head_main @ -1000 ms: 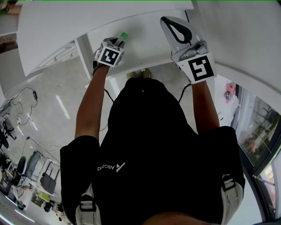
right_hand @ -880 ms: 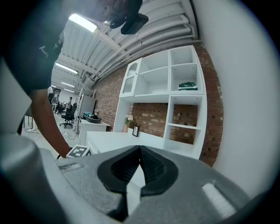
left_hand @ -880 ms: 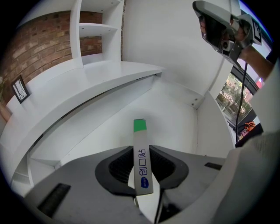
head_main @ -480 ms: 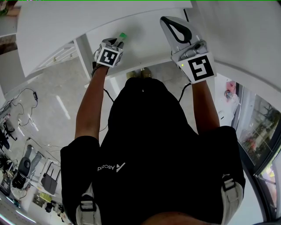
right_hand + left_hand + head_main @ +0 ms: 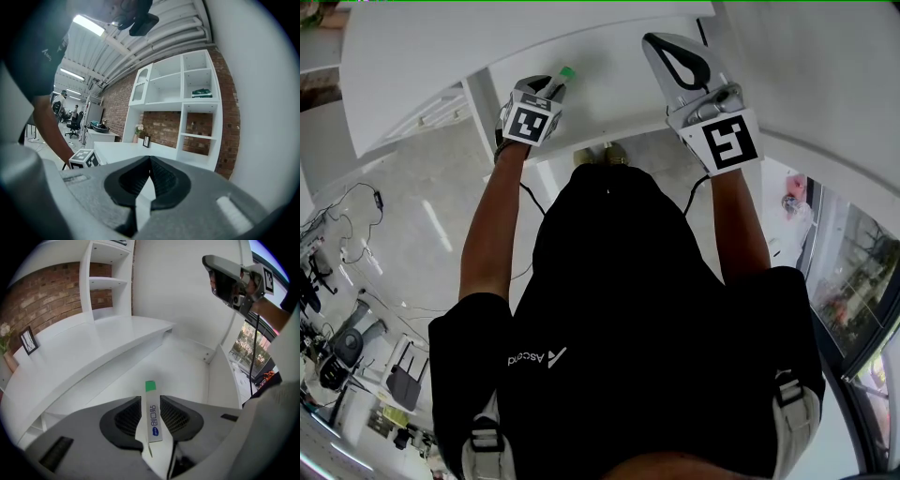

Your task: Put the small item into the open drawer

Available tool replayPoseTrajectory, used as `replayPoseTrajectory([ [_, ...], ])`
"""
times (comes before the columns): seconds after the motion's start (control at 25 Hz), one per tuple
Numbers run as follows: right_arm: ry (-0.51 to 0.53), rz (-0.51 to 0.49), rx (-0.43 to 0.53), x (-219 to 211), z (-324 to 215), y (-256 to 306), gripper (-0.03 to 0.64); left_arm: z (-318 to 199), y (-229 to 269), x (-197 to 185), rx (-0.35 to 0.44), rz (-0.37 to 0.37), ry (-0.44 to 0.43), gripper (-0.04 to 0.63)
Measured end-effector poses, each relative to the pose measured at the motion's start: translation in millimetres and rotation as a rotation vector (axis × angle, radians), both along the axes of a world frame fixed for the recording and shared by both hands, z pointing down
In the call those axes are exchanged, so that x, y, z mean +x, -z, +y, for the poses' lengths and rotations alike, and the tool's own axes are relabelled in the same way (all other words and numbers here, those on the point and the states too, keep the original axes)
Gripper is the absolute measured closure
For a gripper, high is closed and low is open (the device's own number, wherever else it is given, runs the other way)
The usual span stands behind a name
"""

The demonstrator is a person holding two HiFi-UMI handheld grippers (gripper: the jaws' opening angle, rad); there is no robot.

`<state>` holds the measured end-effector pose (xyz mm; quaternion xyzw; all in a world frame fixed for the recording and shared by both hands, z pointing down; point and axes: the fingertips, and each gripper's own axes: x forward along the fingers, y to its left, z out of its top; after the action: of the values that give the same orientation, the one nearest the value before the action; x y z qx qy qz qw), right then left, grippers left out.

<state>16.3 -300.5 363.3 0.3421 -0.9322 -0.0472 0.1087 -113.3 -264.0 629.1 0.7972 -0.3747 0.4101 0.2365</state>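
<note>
**Strip (image 5: 151, 414) over the open drawer, left gripper letting go**

Strip is a thin white one with a green tip and a bit of blue print on it. It sits right between the jaws of my left gripper (image 5: 151, 399), green end pointing away from me and leaning a touch to one side. Those jaws are spreading right now. I can see slivers of white on both sides near the tip, so the pads don't look like they're squeezing it.

Straight under it is the drawer (image 5: 187, 357), white inside, pulled out from under the desk top (image 5: 93, 350). The strip is above the drawer floor, not lying on it.

From the head view my left gripper (image 5: 555, 86) is stretched out in front of me over the drawer (image 5: 609, 98), and only the green tip of the strip (image 5: 566, 73) pokes out past it.

My right gripper (image 5: 656, 42) is held up off to the side, well apart from the strip. In its own view the jaws (image 5: 150, 158) are pressed together at the tips with nothing between them.

Further out there's a white shelf unit (image 5: 108, 282) and a brick wall (image 5: 37, 301) behind the desk.
</note>
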Motion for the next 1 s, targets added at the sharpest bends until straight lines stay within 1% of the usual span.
replayPoseTrajectory([
  [0.08, 0.006, -0.002, 0.005, -2, 2, 2, 0.615, -4, 18, 0, 0.044, 0.01, -0.009, 0.472],
  [0.16, 0.014, -0.007, 0.012, -5, 4, 6, 0.615, -5, 37, -2, 0.076, 0.025, 0.001, 0.472],
  [0.28, 0.023, -0.021, 0.02, -10, 7, 13, 0.615, -6, 72, -4, 0.134, 0.071, 0.025, 0.472],
  [0.48, 0.046, -0.06, 0.038, -19, 15, 26, 0.615, -5, 137, 5, 0.248, 0.225, 0.079, 0.472],
  [0.56, 0.054, -0.082, 0.046, -23, 20, 32, 0.615, -3, 164, 6, 0.305, 0.282, 0.097, 0.474],
  [0.72, 0.067, -0.131, 0.053, -29, 33, 41, 0.615, 7, 217, 9, 0.427, 0.409, 0.09, 0.476],
  [0.84, 0.087, -0.15, 0.066, -35, 42, 49, 0.615, 17, 251, 13, 0.514, 0.45, 0.073, 0.489],
  [1.0, 0.112, -0.167, 0.084, -42, 58, 60, 0.615, 31, 282, 15, 0.604, 0.465, 0.077, 0.528],
])
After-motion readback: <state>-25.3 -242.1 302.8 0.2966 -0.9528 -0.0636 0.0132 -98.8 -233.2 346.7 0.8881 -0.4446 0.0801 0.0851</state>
